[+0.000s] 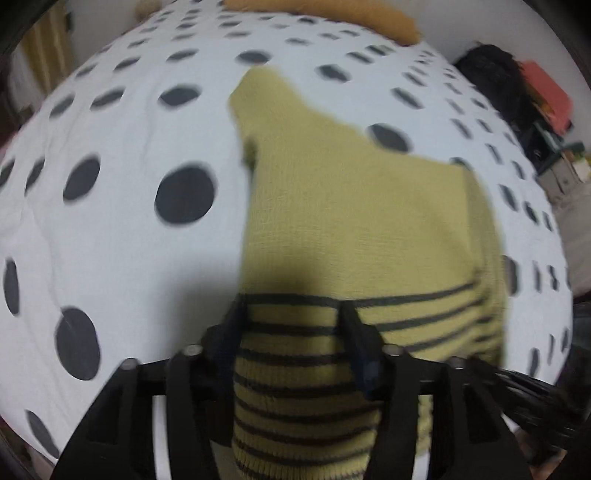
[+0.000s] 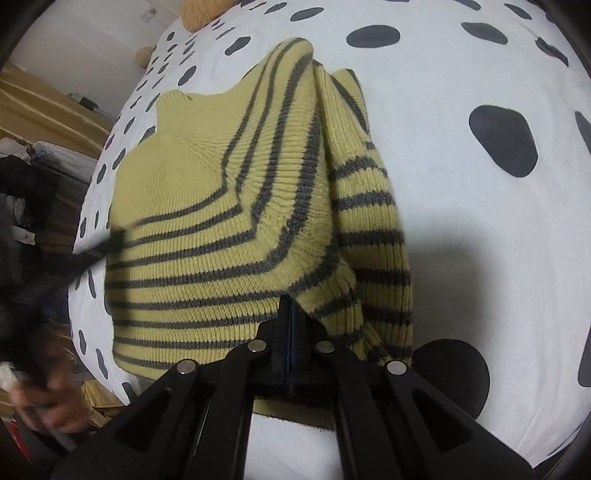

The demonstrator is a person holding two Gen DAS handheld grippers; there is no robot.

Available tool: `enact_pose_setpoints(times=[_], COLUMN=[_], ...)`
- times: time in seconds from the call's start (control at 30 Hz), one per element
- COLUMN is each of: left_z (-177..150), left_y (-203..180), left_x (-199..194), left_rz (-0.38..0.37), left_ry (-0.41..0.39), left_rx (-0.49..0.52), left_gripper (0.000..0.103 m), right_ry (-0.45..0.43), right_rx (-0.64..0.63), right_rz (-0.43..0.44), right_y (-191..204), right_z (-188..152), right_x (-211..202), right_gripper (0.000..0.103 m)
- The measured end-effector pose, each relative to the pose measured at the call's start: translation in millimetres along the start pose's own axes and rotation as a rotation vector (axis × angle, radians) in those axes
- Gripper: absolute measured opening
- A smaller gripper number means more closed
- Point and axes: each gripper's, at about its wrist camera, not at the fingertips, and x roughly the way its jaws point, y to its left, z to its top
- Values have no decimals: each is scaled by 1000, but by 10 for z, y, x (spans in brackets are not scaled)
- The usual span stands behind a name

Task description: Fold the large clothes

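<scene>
The yellow striped sweater [image 2: 221, 229] lies on the polka-dot bed [image 2: 461, 221] (white, dark spots); the right claw [image 2: 291, 306] pinches its folded edge, the left claw [image 1: 291, 314] straddles its hem, spread.

- A home bedroom: a bed [image 1: 110, 229] under a white cover with large dark dots fills both views.
- At the bed's far end lies a mustard-yellow cushion [image 1: 332, 18], against a plain pale wall [image 2: 92, 33].
- Beside the bed, in the left wrist view, sits a cluttered heap: dark clothing [image 1: 491, 70], an orange-red item [image 1: 546, 92] and boxes.
- Yellow curtains [image 2: 44, 107] hang near the bed's far corner in the right wrist view.
</scene>
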Motion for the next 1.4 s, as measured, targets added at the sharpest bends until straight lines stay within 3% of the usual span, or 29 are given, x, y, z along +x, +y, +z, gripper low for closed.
enact_pose_setpoints(times=[0.03, 0.07, 0.13, 0.17, 0.2, 0.23, 0.3, 0.37, 0.53, 0.67, 0.8, 0.93, 1.07, 1.17, 1.2, 1.27, 1.33, 1.4], left_z=[1, 5, -28, -69, -145, -252, -434, -615, -897, -876, -928, -1016, -1018, -1012, -1016, -1028, -1046, -1061], left_y=[127, 221, 222, 154, 53, -46, -214, -405, -443, -474, -465, -475, -393, -318, -315, -313, -318, -315], left_x=[30, 9, -224, -374, -565, -734, -892, -839, -137, -161, -388, -458, -527, -783, -908, -1155, -1348, -1488], left_rz=[-32, -85, -107, -89, -66, -75, -75, -20, 140, 159, 138, 133, 118, 118, 125, 138, 145, 155], left_ry=[9, 33, 5, -20, -58, -90, -105, -105, 25, 34, 17, 28, 39, 23, 4, -37, -69, -82], left_rx=[-73, -138, -165, -138, -99, -67, -25, 39, 77, 72, 51, 43, 26, -7, -9, -20, -30, -40], left_gripper=[82, 81, 58, 40, 32, 32, 32, 32, 34, 34, 34, 34, 34, 34, 39, 54, 59, 64], right_ry=[4, 3, -4, -20, -46, -67, -84, -71, 2, -1, -28, -49, -30, -57, -78, -117, -143, -175], right_rx=[-17, -35, -47, -45, -51, -65, -91, -105, -72, -172, -147, -219, -133, -115, -127, -160, -180, -198], right_rz=[-11, -26, -35, -23, -1, 9, 10, -11, -93, -179, -178, -224, -176, -187, -185, -213, -237, -255], right_y=[35, 59, 118, 156, 195, 243, 320, 349, 197, 370, 403, 449, 312, 390, 441, 582, 729, 855], right_z=[1, -8, -17, -22, -50, -66, -79, -111, -131, -147, -190, -297, -262, -318, -359, -437, -505, -555], right_x=[-14, -20, -53, -119, -210, -283, -320, -267, 121, 129, 5, -51, -85, -391, -516, -760, -948, -1053], right_gripper=[0, 0, 0, 0, 0, 0, 0, 1, 0, 0, 1, 2, 1, 3, 3, 7, 37, 52])
